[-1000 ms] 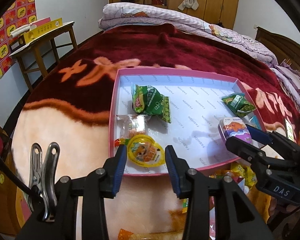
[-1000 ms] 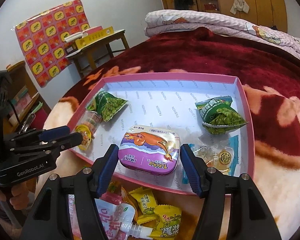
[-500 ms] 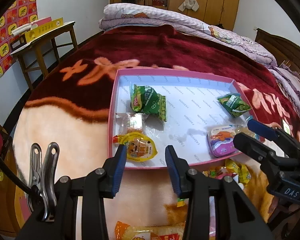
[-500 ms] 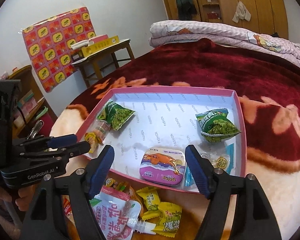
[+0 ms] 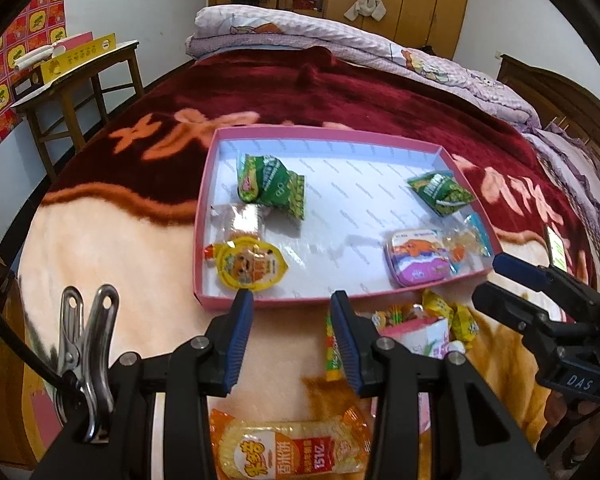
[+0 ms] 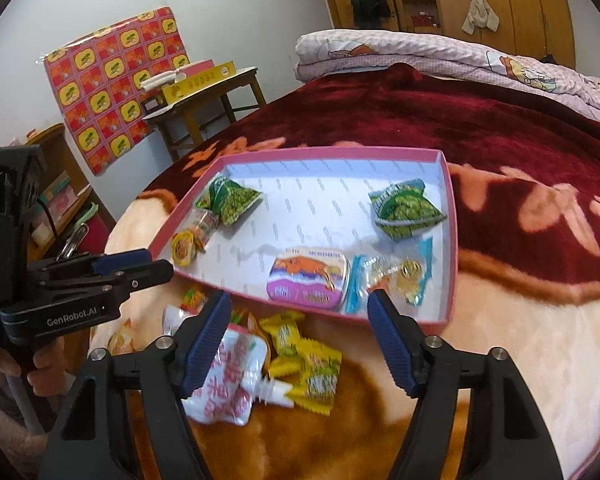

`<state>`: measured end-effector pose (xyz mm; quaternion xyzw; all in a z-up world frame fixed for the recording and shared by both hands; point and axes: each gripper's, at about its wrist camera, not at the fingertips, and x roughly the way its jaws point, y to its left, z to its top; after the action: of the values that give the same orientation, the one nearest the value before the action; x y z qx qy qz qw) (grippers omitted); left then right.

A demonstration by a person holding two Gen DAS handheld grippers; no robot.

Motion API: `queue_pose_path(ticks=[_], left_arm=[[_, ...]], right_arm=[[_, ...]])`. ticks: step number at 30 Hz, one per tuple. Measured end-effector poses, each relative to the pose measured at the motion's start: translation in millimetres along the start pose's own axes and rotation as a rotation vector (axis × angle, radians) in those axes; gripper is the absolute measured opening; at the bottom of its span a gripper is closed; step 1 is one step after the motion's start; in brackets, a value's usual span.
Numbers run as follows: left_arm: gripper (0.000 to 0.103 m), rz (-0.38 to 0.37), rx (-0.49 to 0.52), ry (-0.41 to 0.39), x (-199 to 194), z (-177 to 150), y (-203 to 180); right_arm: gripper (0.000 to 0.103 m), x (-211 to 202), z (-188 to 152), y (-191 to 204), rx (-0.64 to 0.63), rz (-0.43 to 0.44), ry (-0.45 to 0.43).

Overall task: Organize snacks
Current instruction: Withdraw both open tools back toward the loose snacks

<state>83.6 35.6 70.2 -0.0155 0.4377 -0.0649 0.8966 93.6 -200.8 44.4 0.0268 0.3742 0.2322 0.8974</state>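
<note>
Your left gripper (image 5: 292,304) and right gripper (image 6: 298,304) both hover just short of the pink tray's (image 5: 260,302) near rim, jaws apart and gripping nothing; the right's have just been closing. Loose snacks (image 6: 300,356) lie just before that rim. Inside: purple mint tin (image 6: 308,280) near the rim, green packets (image 6: 404,210) farther in

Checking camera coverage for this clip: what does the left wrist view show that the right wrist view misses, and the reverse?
Left wrist only: an orange rice-cracker pack on the blanket near the camera, below the left tool.
Right wrist only: the red-and-yellow patterned sheet on the wall in full, and a hand holding the left tool's grip.
Both: the pink tray, two green pea packets, the purple mint tin, the yellow jelly cup, and loose yellow sachets outside the tray.
</note>
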Motion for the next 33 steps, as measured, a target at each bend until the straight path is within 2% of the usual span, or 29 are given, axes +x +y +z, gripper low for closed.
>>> queue_pose_path(ticks=[10, 18, 33], left_arm=[[0.042, 0.002, 0.005, 0.036, 9, -15, -4], [0.042, -0.002, 0.016, 0.055, 17, -22, -9], [0.042, -0.077, 0.005, 0.070, 20, -23, -16]], right_arm=[[0.055, -2, -20, -2, -0.016, -0.023, 0.051], [0.050, 6, -28, -6, -0.011, -0.015, 0.090], [0.040, 9, -37, -14, 0.016, -0.007, 0.117]])
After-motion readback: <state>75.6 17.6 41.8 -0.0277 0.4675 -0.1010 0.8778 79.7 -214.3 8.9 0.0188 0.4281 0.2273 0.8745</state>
